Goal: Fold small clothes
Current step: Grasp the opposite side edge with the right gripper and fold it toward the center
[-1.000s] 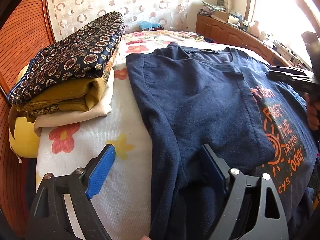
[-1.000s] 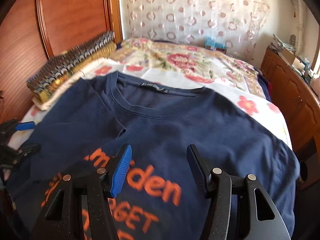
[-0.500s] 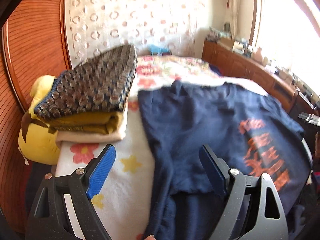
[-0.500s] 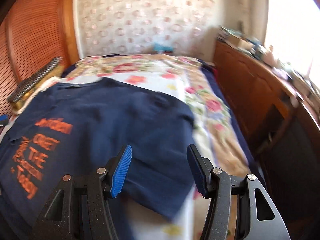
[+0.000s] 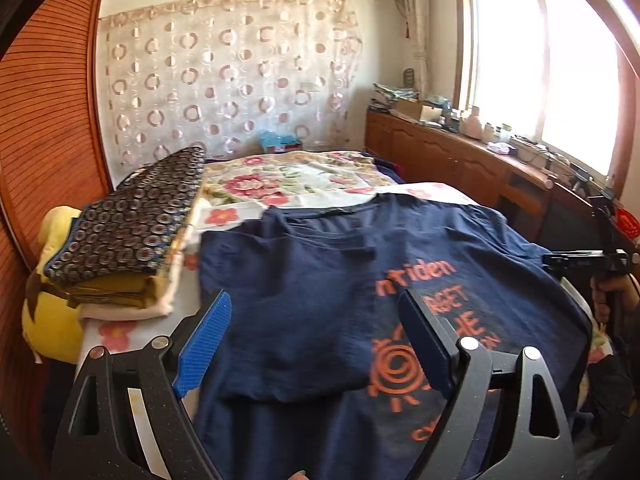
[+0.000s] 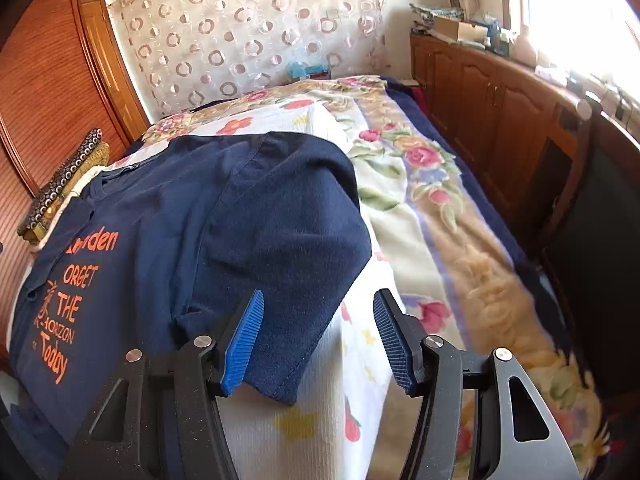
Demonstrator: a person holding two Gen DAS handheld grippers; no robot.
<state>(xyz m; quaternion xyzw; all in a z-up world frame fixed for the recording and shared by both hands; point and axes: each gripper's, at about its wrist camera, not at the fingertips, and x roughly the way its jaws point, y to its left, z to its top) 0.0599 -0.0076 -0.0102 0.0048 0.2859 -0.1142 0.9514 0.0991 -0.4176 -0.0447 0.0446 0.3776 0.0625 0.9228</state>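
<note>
Navy T-shirt (image 6: 192, 216) lies flat on the bed (image 6: 432, 216), left side folded in. Both tongs, left (image 5: 316, 344) and right (image 6: 318, 340), gape empty; right should pinch the sleeve (image 6: 288, 240) hem squarely before folding inward.

Navy t-shirt (image 6: 192, 216) has orange print, partly covered: "...den", "ORGET", "THE", "HORIZON", "Today". First word's start hidden by a fold. Neck label too small to read.
</note>
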